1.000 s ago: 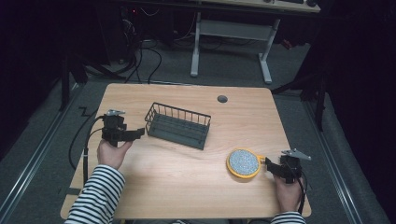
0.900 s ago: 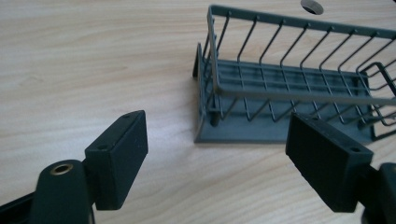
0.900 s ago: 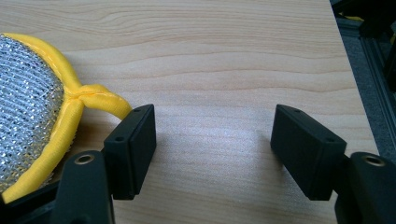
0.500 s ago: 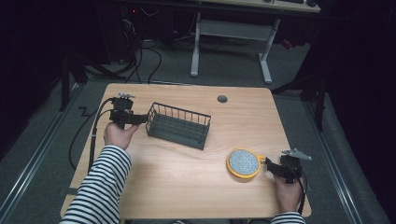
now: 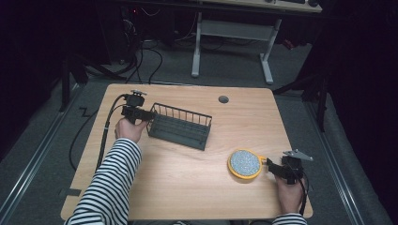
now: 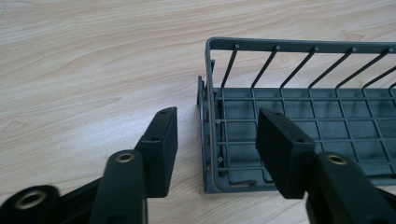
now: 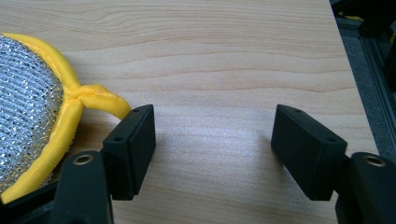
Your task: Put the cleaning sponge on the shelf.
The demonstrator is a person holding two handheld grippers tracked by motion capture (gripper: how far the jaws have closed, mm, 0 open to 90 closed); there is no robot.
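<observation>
Wooden tabletop [image 5: 187, 178] lay under both my hands, the wire basket [image 5: 180, 125] toward its far left with its long axis running rightward from my left gripper [image 6: 217, 140]. Its jaws had just been closing, straddling the basket's short end wall without pressing it yet. My right gripper [image 7: 212, 137] stood spread and empty beside the yellow-rimmed scrubber [image 7: 32, 121].

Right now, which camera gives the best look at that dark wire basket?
The left gripper view: the wire basket is close, its end wall between the left gripper's closing jaws. The high view shows the whole basket, small.
</observation>
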